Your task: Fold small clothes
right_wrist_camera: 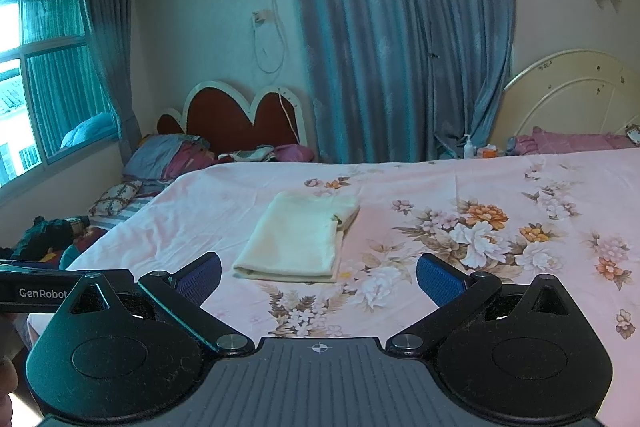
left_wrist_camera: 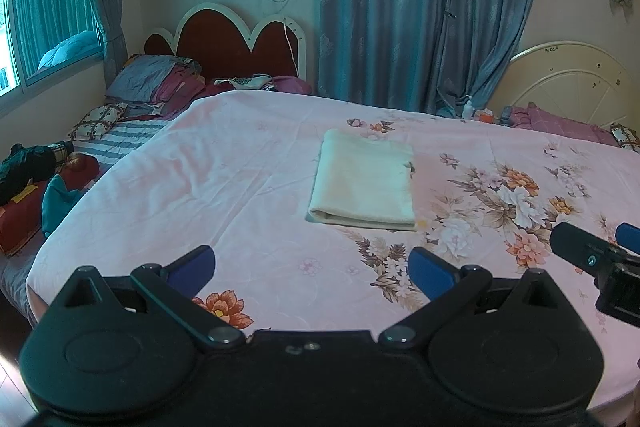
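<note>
A cream garment (left_wrist_camera: pixel 363 179) lies folded into a flat rectangle on the pink floral bedsheet (left_wrist_camera: pixel 224 171). My left gripper (left_wrist_camera: pixel 312 273) hovers open over the sheet, short of the fold's near edge, with nothing between its blue pads. In the right wrist view the same folded garment (right_wrist_camera: pixel 298 235) sits just beyond and between the spread fingers of my right gripper (right_wrist_camera: pixel 318 277), which is open and holds nothing. The right gripper (left_wrist_camera: pixel 592 239) also shows at the right edge of the left wrist view. The left gripper's body (right_wrist_camera: pixel 40 289) shows at the left edge of the right wrist view.
A second bed with a red headboard (left_wrist_camera: pixel 236 45), pillows and heaped clothes (left_wrist_camera: pixel 36 171) lies to the left. Blue curtains (left_wrist_camera: pixel 420 7) hang behind the bed. A cream headboard (left_wrist_camera: pixel 572 83) and small bottles (right_wrist_camera: pixel 470 147) stand at the far right. The bed's left edge drops off near my left gripper.
</note>
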